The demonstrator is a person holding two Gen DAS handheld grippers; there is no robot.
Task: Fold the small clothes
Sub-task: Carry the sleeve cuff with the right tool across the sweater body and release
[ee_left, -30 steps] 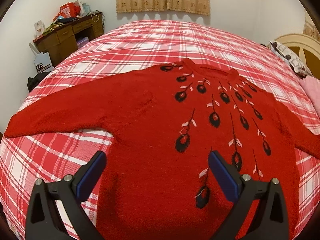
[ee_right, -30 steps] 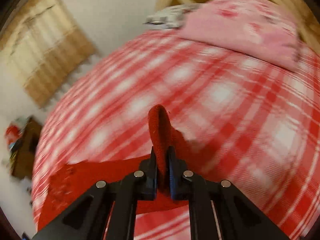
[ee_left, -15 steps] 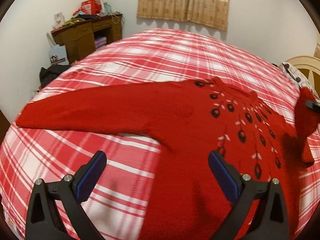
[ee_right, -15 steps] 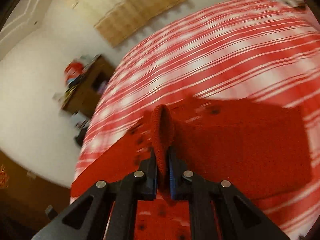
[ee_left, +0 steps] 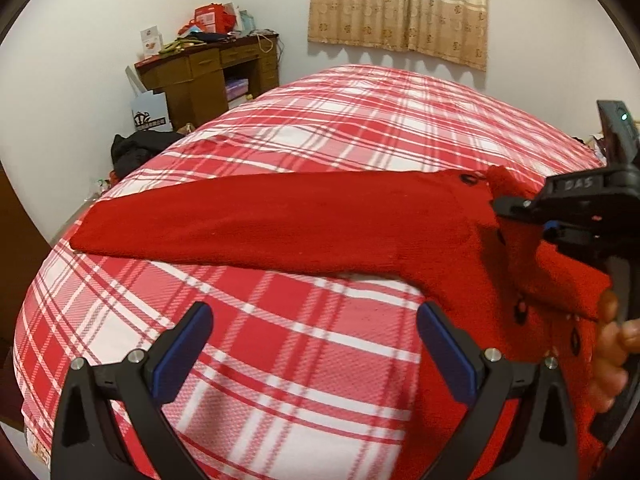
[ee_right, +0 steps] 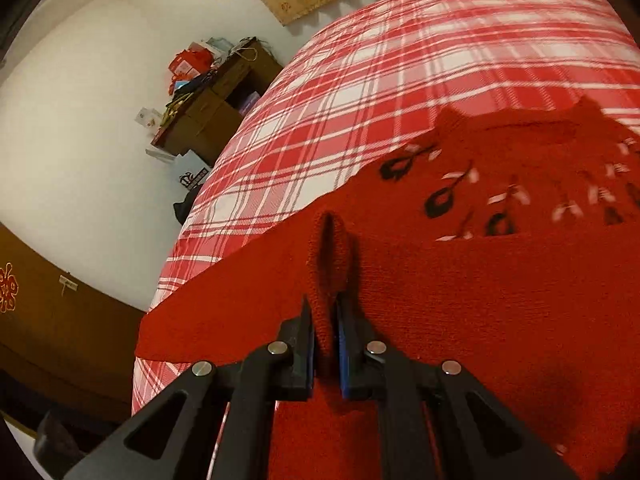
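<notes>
A red knit sweater with black feather motifs lies on the plaid bed; its left sleeve stretches out flat to the left. My right gripper is shut on the cuff of the right sleeve and holds it over the sweater's chest, the sleeve folded across. It also shows at the right edge of the left wrist view. My left gripper is open and empty, above the bedspread just below the left sleeve's armpit.
The bed has a red and white plaid cover. A cluttered wooden desk stands by the far wall on the left, with a paper bag and dark clothes on the floor. A curtain hangs behind.
My right gripper has carried the right sleeve cuff leftwards over the sweater's body. My left gripper has swung left, from above the sweater's hem to beside the left sleeve.
</notes>
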